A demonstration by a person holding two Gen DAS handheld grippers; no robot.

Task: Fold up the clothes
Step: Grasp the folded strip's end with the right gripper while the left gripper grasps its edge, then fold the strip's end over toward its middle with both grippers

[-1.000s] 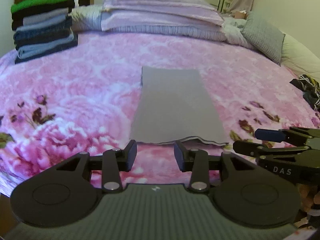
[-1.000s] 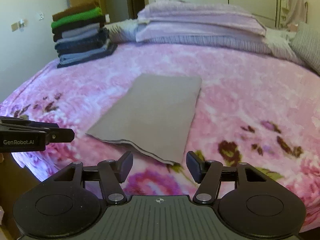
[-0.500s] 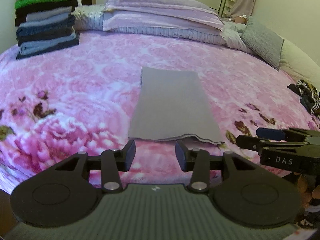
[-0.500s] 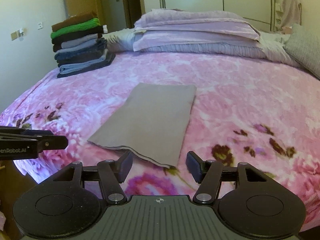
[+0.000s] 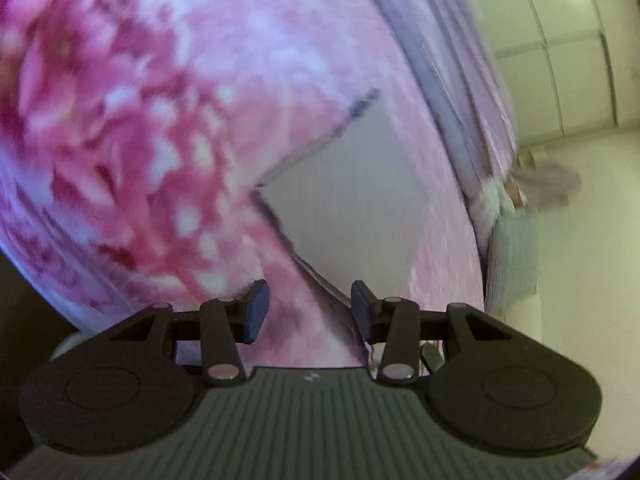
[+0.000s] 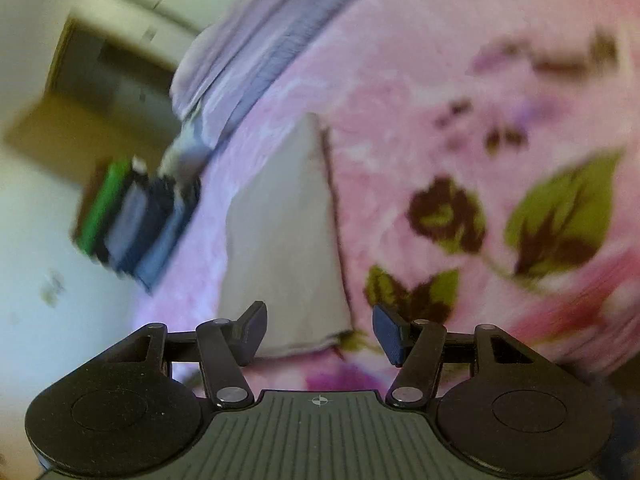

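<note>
A grey cloth (image 5: pixel 352 196), folded into a long strip, lies flat on the pink floral bedspread (image 5: pixel 132 128). The left wrist view is rolled and blurred. My left gripper (image 5: pixel 306 312) is open just short of the strip's near edge, nothing between its fingers. In the right wrist view, also rolled, the same grey cloth (image 6: pixel 280 232) runs away from me. My right gripper (image 6: pixel 318 330) is open with the strip's near corner lying between and just beyond its fingertips, apart from the pads.
A stack of folded clothes (image 6: pixel 132 220) stands at the bed's far corner by the wall. Lilac folded bedding (image 5: pixel 452 92) and a grey pillow (image 5: pixel 514 256) lie along the head of the bed. The bed edge (image 5: pixel 48 248) drops off close to the left gripper.
Both grippers have dropped lower, moved in to the strip's near edge and rolled sideways, the left one way and the right the other. Both stay open. The cloth has not moved.
</note>
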